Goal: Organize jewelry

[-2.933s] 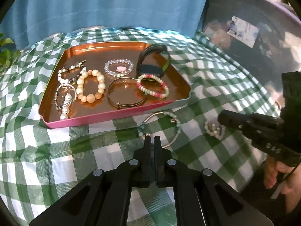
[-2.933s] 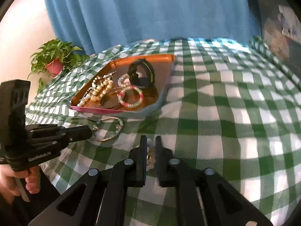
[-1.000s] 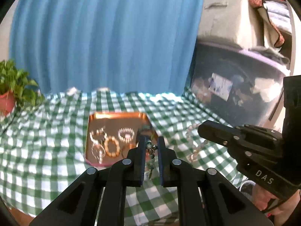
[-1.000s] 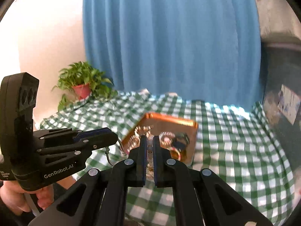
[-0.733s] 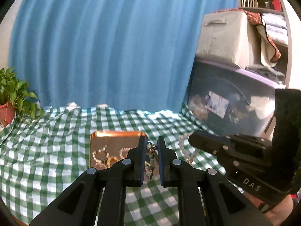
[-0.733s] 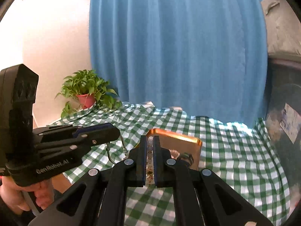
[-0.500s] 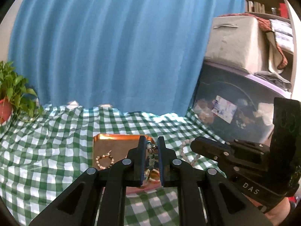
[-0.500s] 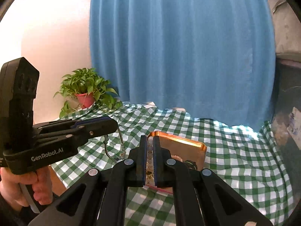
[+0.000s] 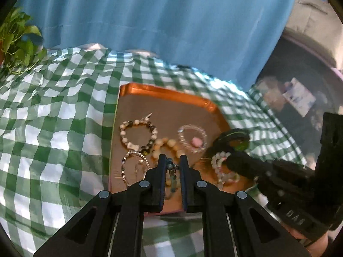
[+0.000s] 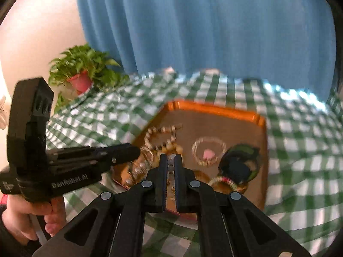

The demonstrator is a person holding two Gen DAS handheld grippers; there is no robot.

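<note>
A copper tray [image 9: 163, 92] [image 10: 214, 107] lies on the green checked cloth and holds several bracelets and a black band [image 9: 233, 135] [image 10: 240, 162]. Above the tray's near part, my left gripper [image 9: 172, 160] is shut on a green-blue beaded bracelet [image 9: 171, 171] that hangs between its fingers. My right gripper [image 10: 170, 157] is shut on a pale pearl bracelet [image 10: 171, 162]. In the left wrist view, loops of that pearl bracelet [image 9: 220, 165] hang from the right gripper, over the tray's right side. The left gripper [image 10: 137, 150] enters the right wrist view from the left, held in a hand.
A potted plant [image 10: 81, 75] [image 9: 17, 42] stands at the table's far left. A blue curtain [image 9: 171, 21] hangs behind. To the right sits a dark storage bin [image 9: 300, 85] with a grey box on top. Checked cloth [image 9: 53, 128] surrounds the tray.
Both grippers have come down and forward over the tray, which now fills much more of each view. Each keeps its bracelet pinched.
</note>
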